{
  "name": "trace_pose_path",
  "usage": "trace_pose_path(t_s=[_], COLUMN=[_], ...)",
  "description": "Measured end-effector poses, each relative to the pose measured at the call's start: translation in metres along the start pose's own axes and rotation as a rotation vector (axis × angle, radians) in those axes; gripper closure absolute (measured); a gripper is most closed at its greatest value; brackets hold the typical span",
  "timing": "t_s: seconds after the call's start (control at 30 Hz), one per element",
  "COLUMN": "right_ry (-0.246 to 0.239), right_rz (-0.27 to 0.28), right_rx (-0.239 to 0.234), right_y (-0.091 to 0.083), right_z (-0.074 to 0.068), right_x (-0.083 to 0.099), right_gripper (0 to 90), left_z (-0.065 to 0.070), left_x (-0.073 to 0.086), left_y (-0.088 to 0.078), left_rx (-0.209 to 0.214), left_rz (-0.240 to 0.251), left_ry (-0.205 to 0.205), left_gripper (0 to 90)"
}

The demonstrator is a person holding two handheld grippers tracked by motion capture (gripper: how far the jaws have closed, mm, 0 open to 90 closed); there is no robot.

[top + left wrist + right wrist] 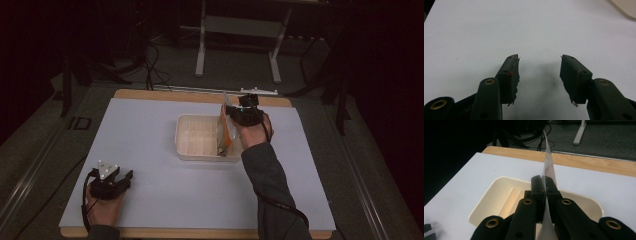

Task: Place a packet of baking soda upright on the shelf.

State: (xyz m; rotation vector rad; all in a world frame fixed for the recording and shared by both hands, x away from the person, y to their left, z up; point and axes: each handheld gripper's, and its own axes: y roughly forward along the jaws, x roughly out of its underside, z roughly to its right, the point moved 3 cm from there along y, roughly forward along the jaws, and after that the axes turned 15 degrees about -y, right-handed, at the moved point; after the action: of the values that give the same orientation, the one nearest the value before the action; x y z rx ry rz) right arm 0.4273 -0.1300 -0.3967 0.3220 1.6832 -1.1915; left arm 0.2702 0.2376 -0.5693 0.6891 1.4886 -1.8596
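Right gripper jaws clamp clear bag over tray.

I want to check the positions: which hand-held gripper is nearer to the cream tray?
Right. The right hand-held gripper is above the cream tray, shut on a clear plastic sheet. The left hand-held gripper rests open, far away, near the table's front left corner.

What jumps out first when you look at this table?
The right gripper is shut on a thin clear plastic sheet, held upright over a cream tray near the middle of the white table. Something orange shows at the tray's right side. The left gripper rests open at the near left corner.
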Motion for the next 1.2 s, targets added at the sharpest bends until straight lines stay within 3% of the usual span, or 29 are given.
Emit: trace_pose_path(t_s=[0.47,1.0,1.1,1.2], right_ry=[-0.025,-0.024,-0.031,-0.037], right_rz=[-0.028,-0.041,-0.041,-0.038], right_rx=[0.041,0.026,0.024,-0.016], right_y=[0.015,0.015,0.014,0.013], right_z=[0.000,-0.001,0.000,-0.001], right_x=[-0.004,0.001,0.002,0.002], right_gripper=[89.1,89.0,84.7,75.2], left_z=[0.000,0.000,0.000,0.000], left_x=[0.000,0.000,0.000,0.000], left_y=[0.000,0.000,0.000,0.000], left_rx=[0.000,0.000,0.000,0.000], left_rz=[0.002,0.003,0.003,0.003], left_ry=[0.001,0.001,0.001,0.001], left_gripper=[49.1,49.0,49.0,49.0])
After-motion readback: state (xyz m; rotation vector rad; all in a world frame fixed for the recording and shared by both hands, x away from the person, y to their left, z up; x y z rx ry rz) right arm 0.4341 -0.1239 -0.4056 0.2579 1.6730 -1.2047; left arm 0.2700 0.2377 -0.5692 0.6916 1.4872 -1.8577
